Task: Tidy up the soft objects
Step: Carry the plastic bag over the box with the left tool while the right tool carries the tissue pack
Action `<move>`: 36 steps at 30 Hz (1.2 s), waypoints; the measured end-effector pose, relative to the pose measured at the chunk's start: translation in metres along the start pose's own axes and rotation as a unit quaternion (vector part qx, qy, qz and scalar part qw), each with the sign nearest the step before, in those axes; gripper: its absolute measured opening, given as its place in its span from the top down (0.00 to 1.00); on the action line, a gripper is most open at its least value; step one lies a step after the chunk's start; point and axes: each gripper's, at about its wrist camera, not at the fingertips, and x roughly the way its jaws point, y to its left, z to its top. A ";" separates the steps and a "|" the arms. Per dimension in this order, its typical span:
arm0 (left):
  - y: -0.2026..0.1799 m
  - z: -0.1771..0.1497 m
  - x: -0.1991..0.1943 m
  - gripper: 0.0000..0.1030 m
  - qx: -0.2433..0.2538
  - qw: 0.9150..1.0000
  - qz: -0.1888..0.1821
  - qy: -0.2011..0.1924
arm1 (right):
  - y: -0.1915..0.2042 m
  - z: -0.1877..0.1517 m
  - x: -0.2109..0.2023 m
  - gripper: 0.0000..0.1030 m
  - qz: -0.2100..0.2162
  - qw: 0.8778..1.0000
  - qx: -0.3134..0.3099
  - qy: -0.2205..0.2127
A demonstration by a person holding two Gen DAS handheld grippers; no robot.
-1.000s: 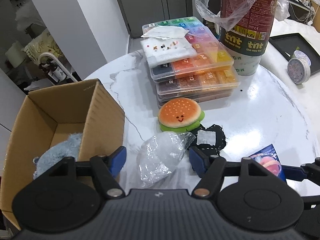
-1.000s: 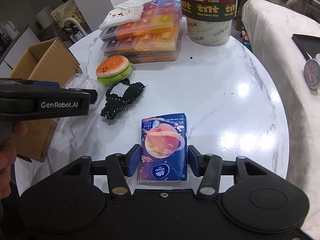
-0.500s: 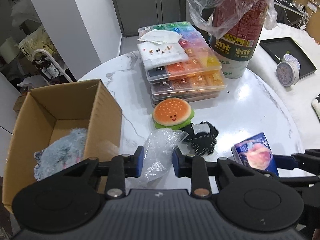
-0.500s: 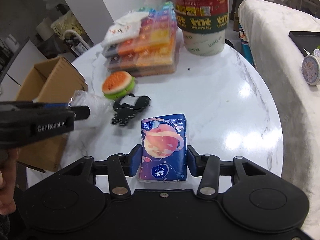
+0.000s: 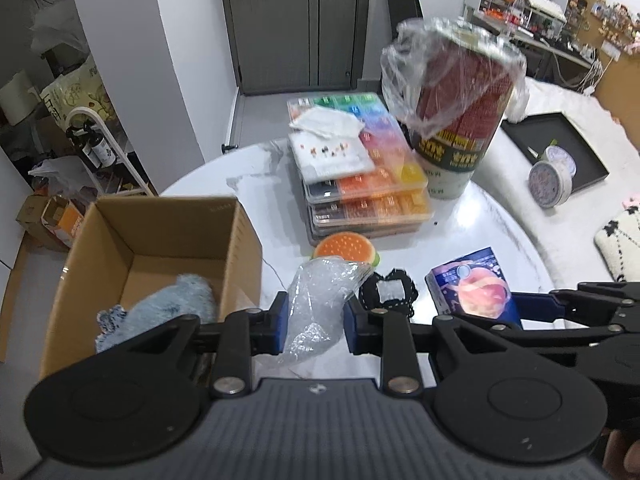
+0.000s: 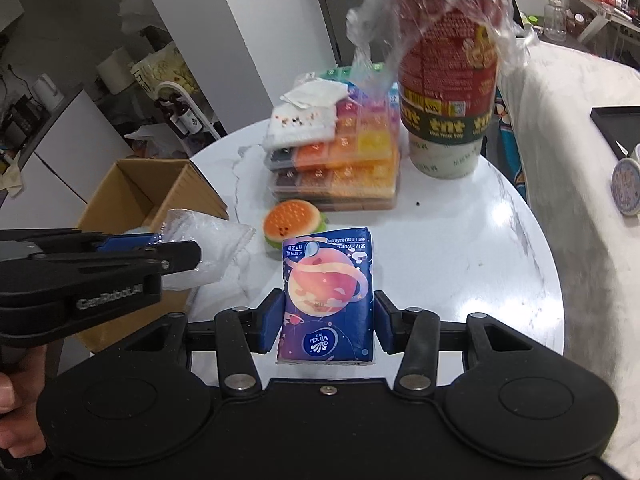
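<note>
Carrying step: left gripper [image 5: 313, 326] jaws pinch a crumpled clear plastic bag [image 5: 320, 304] at lower centre, right gripper [image 6: 326, 326] jaws clamp a blue tissue pack [image 6: 328, 300] clear of the table; next, likely swing both over the cardboard box [image 5: 240, 240] at left and release.

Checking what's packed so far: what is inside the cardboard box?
Inside the cardboard box lies a grey-blue fluffy plush against the near corner. The rest of the visible floor is bare; the left tongs' body hides the nearest part.
</note>
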 end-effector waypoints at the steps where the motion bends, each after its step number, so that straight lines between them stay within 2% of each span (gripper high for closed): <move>1: 0.003 0.002 -0.004 0.74 -0.002 1.000 -0.001 -0.004 | 0.003 0.002 -0.001 0.55 0.001 1.000 -0.002 -0.002; 9: 0.025 0.009 -0.026 0.74 -0.004 1.000 -0.001 -0.026 | 0.027 0.013 -0.009 0.55 0.010 1.000 -0.020 -0.013; 21: 0.078 0.011 -0.046 0.74 -0.031 0.999 0.004 -0.040 | 0.069 0.032 -0.011 0.55 0.029 0.998 -0.047 -0.026; 33: 0.137 0.017 -0.030 0.74 -0.072 0.996 0.026 -0.038 | 0.106 0.045 -0.003 0.55 0.049 0.996 -0.071 -0.033; 36: 0.148 0.017 -0.023 0.74 -0.081 0.996 0.021 -0.032 | 0.113 0.048 0.000 0.55 0.049 0.996 -0.075 -0.030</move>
